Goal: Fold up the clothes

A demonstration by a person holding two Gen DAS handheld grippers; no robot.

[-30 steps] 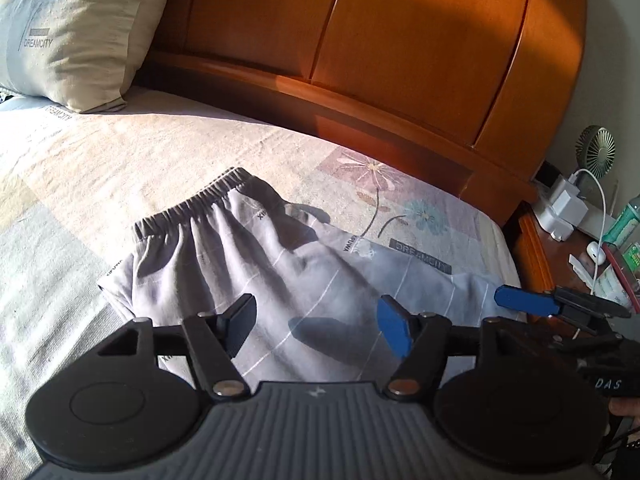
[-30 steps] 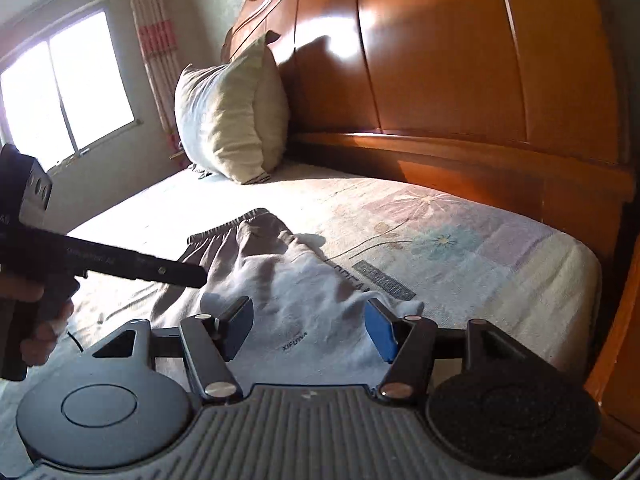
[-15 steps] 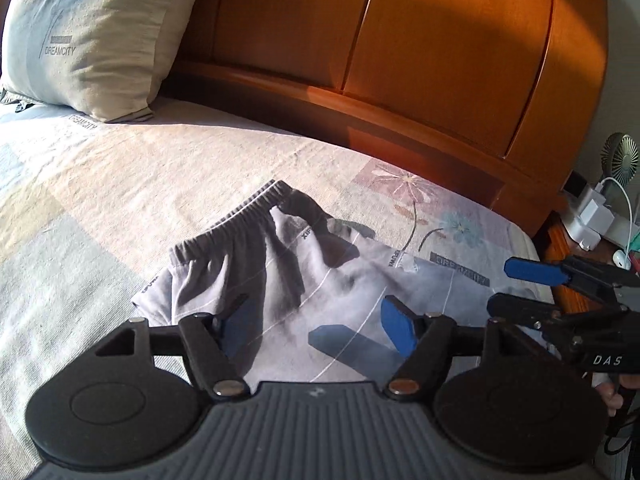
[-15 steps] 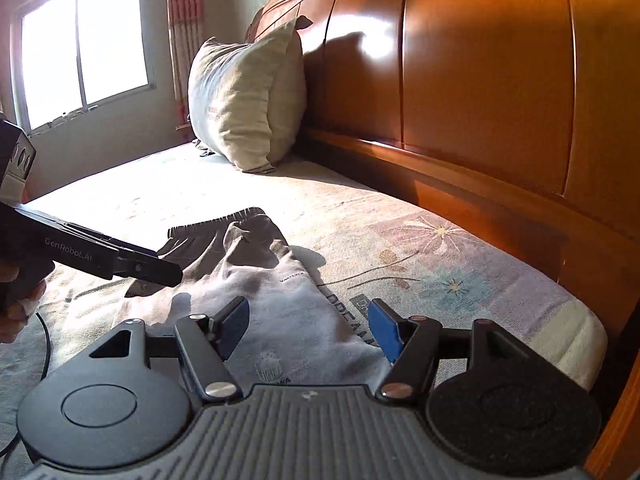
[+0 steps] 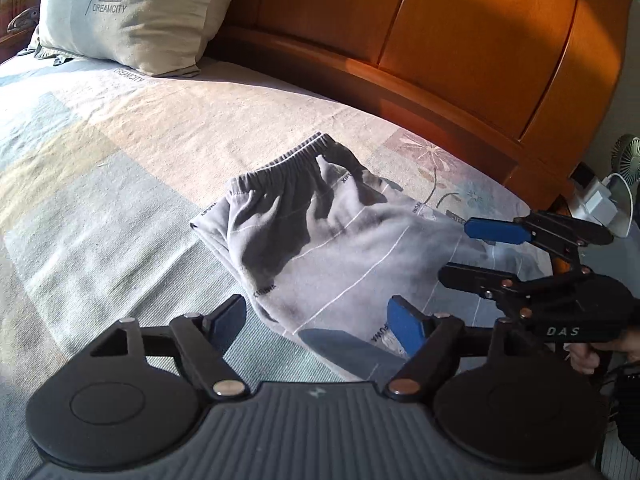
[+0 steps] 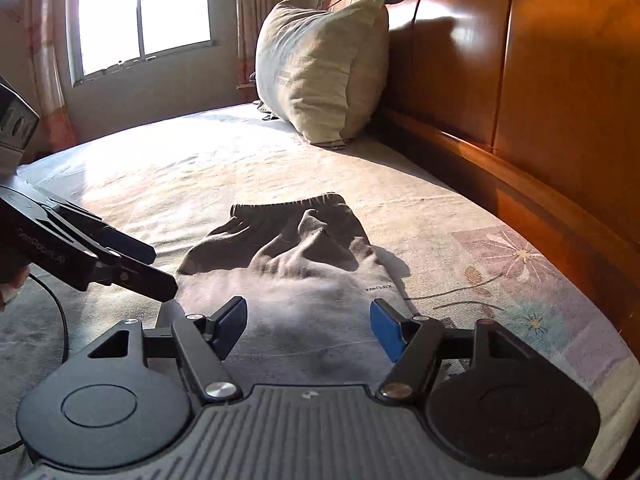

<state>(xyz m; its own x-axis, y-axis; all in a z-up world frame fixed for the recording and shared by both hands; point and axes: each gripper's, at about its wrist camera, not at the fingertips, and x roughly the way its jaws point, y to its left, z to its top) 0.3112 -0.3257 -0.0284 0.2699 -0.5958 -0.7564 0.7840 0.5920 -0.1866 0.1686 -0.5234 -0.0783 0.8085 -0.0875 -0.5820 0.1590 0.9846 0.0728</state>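
Note:
Grey trousers [image 5: 320, 236] with an elastic waistband lie partly folded on the bed, with the waistband toward the headboard; the right wrist view shows the same trousers [image 6: 304, 276]. My left gripper [image 5: 318, 322] is open above their near edge, nothing between its fingers. My right gripper [image 6: 308, 324] is open too, low over the near end of the cloth. The right gripper [image 5: 476, 254] also shows at the right of the left wrist view, jaws apart over the trousers' right side. The left gripper [image 6: 156, 266] reaches in from the left of the right wrist view.
The bed sheet [image 5: 100, 184] is pale with patches and a flower print. A pillow [image 5: 132, 12] leans on the wooden headboard [image 5: 460, 40]. A nightstand with a small fan [image 5: 628, 160] and a white charger stands past the bed's right edge. A window [image 6: 140, 8] lies beyond.
Both grippers have pulled back and shifted left relative to the trousers, which now sit farther off. Both stay open. The trousers look bunched near the waistband.

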